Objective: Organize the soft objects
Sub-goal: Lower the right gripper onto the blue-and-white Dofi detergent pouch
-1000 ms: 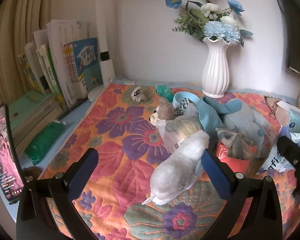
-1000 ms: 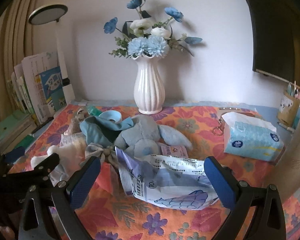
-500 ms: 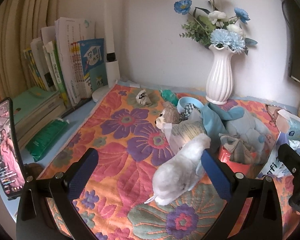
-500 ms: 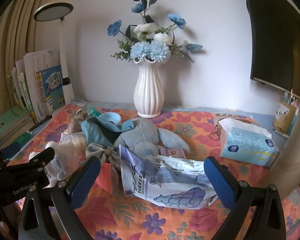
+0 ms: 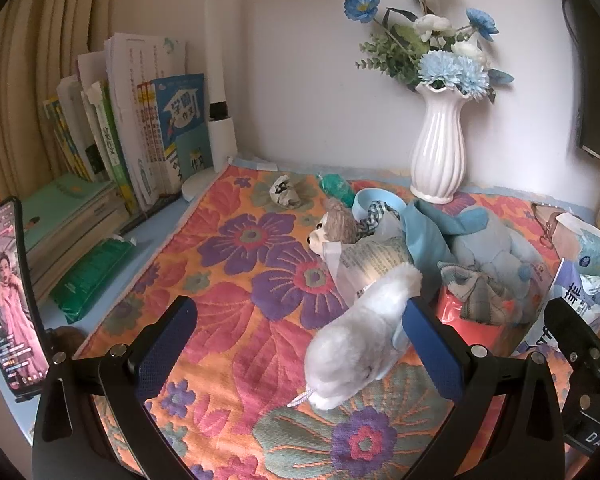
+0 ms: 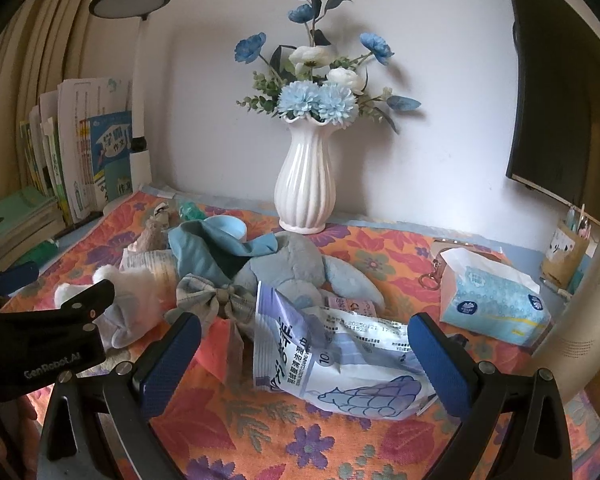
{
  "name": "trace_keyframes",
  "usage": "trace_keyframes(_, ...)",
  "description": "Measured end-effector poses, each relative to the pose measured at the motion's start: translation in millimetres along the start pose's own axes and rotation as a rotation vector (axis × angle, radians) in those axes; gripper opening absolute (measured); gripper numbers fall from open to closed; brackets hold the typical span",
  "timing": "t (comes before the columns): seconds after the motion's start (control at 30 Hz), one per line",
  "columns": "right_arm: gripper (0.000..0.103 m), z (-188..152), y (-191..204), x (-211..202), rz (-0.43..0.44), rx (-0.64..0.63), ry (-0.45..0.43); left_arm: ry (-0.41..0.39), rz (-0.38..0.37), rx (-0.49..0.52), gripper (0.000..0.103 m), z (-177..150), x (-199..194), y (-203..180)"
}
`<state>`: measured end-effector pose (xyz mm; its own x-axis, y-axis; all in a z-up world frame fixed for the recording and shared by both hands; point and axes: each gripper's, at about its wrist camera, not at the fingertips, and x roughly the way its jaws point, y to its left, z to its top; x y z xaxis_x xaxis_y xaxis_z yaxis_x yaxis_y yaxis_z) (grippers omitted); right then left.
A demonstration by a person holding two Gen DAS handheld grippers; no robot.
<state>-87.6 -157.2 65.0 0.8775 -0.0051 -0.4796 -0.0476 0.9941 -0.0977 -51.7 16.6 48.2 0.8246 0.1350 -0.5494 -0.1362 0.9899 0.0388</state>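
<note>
A white plush toy (image 5: 360, 340) lies on the floral cloth (image 5: 236, 280) just inside the right finger of my open left gripper (image 5: 300, 340). It also shows in the right wrist view (image 6: 132, 296). Behind it lie a brown plush dog (image 5: 336, 226), a blue plush rabbit (image 5: 488, 240) with a teal cloth (image 5: 424, 232) and a checked bow (image 5: 476, 292). My right gripper (image 6: 304, 352) is open and empty above a white and purple plastic bag (image 6: 340, 356). The rabbit (image 6: 296, 264) lies behind that bag.
A white vase of blue flowers (image 5: 440, 148) stands at the back. Books (image 5: 140, 132) and a lamp post (image 5: 218, 80) stand at the left. A phone (image 5: 8, 296) stands at the near left. A tissue pack (image 6: 492, 296) lies at the right.
Both grippers have risen and pulled back a little. The jaws have stayed open and the toys have not moved.
</note>
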Motion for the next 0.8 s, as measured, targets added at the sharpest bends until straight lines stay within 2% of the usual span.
trace_keyframes(0.8, 0.103, -0.5, 1.3, 1.7, -0.003, -0.012, 0.012, 0.006, -0.006, 0.002, 0.102, 0.0, 0.0, -0.2)
